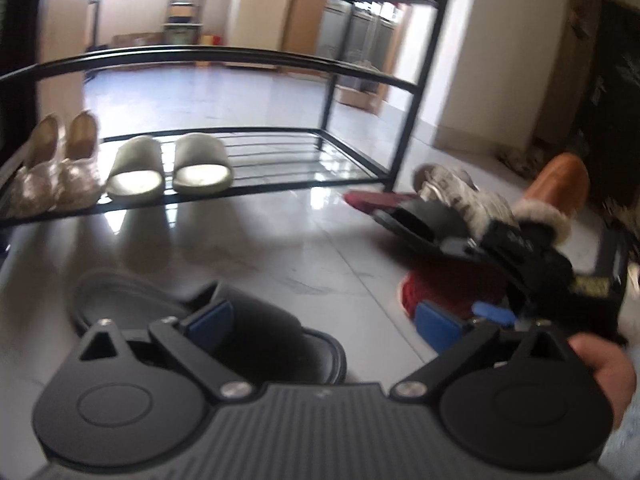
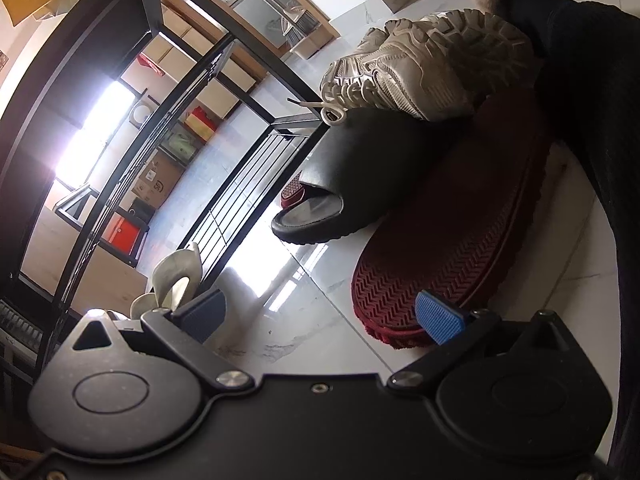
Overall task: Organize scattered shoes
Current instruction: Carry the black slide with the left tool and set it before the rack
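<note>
My left gripper (image 1: 324,322) is open wide over the floor. A black slide sandal (image 1: 168,304) lies on the tiles under its left finger, with neither pad pressing on it. To the right is a heap of shoes: a second black slide (image 2: 360,168) on an upturned dark red shoe (image 2: 448,232), a beige sneaker (image 2: 412,72) and a brown fur-lined boot (image 1: 560,184). My right gripper (image 2: 322,316) is open in front of that heap, its right pad close to the red sole's edge and nothing between the jaws.
The black metal shoe rack (image 1: 280,190) stands ahead; its bottom shelf carries glittery flats (image 1: 56,176) and white slippers (image 1: 172,168), with bare bars to their right. A hand (image 1: 608,364) and a dark trouser leg (image 2: 592,140) are at the right.
</note>
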Demonstrator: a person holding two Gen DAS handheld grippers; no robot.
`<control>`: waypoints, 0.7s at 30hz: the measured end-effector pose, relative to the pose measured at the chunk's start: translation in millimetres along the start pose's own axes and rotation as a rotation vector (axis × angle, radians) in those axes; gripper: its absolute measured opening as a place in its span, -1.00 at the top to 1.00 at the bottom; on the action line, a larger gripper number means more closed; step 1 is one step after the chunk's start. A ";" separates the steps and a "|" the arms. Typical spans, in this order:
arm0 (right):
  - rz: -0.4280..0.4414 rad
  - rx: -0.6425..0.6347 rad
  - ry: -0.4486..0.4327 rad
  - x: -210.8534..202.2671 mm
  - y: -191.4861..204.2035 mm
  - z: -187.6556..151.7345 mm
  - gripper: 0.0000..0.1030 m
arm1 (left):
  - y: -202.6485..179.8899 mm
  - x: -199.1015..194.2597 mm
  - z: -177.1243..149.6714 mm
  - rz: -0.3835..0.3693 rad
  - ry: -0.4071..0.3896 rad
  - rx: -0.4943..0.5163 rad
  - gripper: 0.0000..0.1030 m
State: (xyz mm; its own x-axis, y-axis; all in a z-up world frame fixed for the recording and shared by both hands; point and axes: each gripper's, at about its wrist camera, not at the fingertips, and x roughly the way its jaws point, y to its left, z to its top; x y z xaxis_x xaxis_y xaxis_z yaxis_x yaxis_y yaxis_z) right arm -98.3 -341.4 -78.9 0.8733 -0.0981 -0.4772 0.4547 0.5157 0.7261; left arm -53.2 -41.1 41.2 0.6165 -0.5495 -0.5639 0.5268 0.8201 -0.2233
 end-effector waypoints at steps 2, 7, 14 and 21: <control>-0.003 0.000 -0.001 -0.3 -0.7 0.3 -1.00 | 10.3 -5.8 1.7 0.034 -0.037 -0.061 -0.92; 0.002 -0.019 0.035 4.1 0.9 -1.8 -1.00 | 33.5 -21.6 5.3 0.132 -0.114 -0.124 -0.92; 0.076 -0.217 0.103 7.3 28.4 -14.5 -1.00 | 79.1 -54.0 -0.6 0.331 -0.223 -0.131 -0.99; 0.247 -0.472 0.283 22.9 84.4 -34.8 -1.00 | 117.3 -82.3 -20.4 0.443 -0.280 -0.055 -0.99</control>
State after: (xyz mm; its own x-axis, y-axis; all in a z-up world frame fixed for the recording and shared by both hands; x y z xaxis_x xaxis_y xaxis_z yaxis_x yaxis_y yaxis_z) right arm -46.0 -270.5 -45.7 0.8333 0.2697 -0.4826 0.0609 0.8229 0.5650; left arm -54.1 103.6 45.1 0.9101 -0.1632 -0.3810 0.1528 0.9866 -0.0575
